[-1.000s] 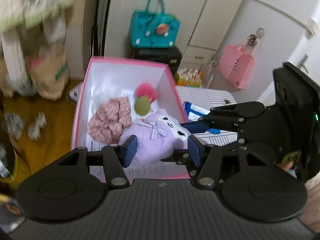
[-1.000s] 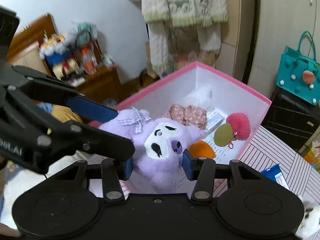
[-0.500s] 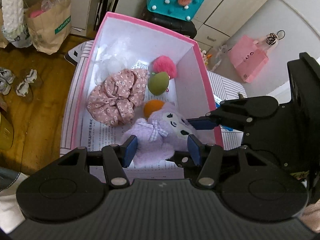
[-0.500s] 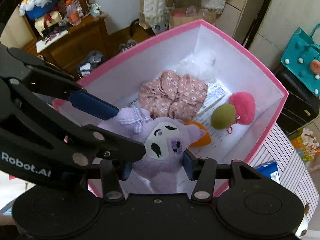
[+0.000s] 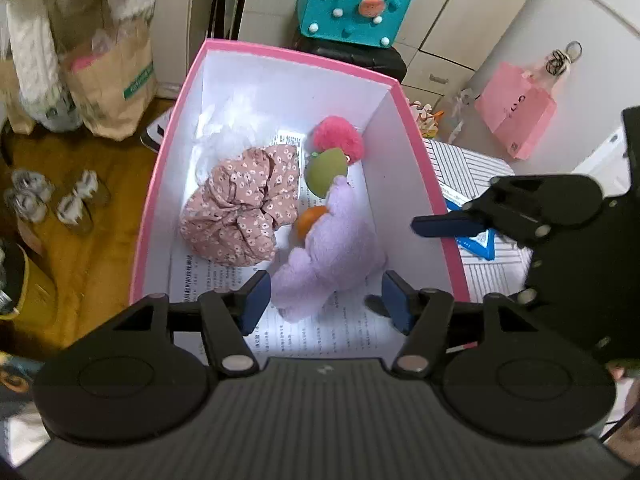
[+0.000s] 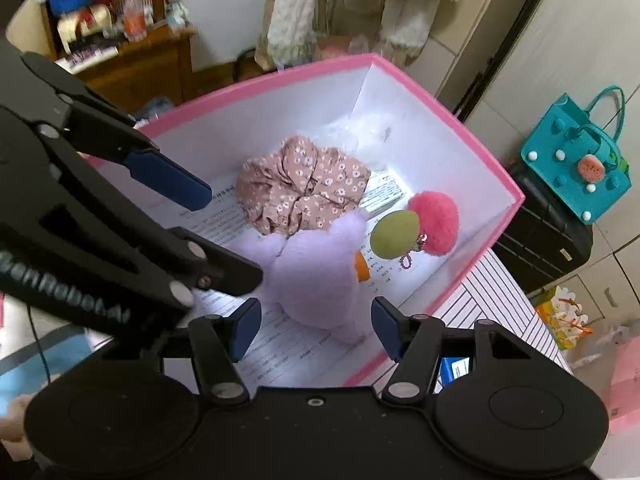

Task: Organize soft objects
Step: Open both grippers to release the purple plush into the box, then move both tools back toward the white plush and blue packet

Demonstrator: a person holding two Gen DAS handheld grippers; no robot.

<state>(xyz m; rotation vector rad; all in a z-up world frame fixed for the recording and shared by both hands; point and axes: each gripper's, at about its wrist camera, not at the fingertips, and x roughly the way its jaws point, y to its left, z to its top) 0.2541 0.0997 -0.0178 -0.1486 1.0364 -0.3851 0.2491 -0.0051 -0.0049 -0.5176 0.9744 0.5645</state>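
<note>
A purple plush toy (image 5: 332, 256) lies face down on printed paper inside the pink box (image 5: 416, 148), also in the right wrist view (image 6: 316, 280). Beside it lie a pink floral scrunchie (image 5: 244, 208), a green ball (image 5: 326, 166), a pink pompom (image 5: 338, 138) and an orange ball (image 5: 308, 220) half under the plush. My left gripper (image 5: 326, 300) is open just above the plush. My right gripper (image 6: 314, 328) is open too, over the box's near side, apart from the plush.
A striped tabletop (image 5: 468, 164) with a blue packet (image 5: 480, 236) lies right of the box. A teal handbag (image 5: 352, 4) on a black case, a pink bag (image 5: 516, 116) and a paper bag (image 5: 112, 76) stand behind. White fluff (image 5: 228, 120) fills the box's far corner.
The purple plush was held between both grippers over the box; both opened and it now lies face down on the box floor. Both grippers pulled back slightly.
</note>
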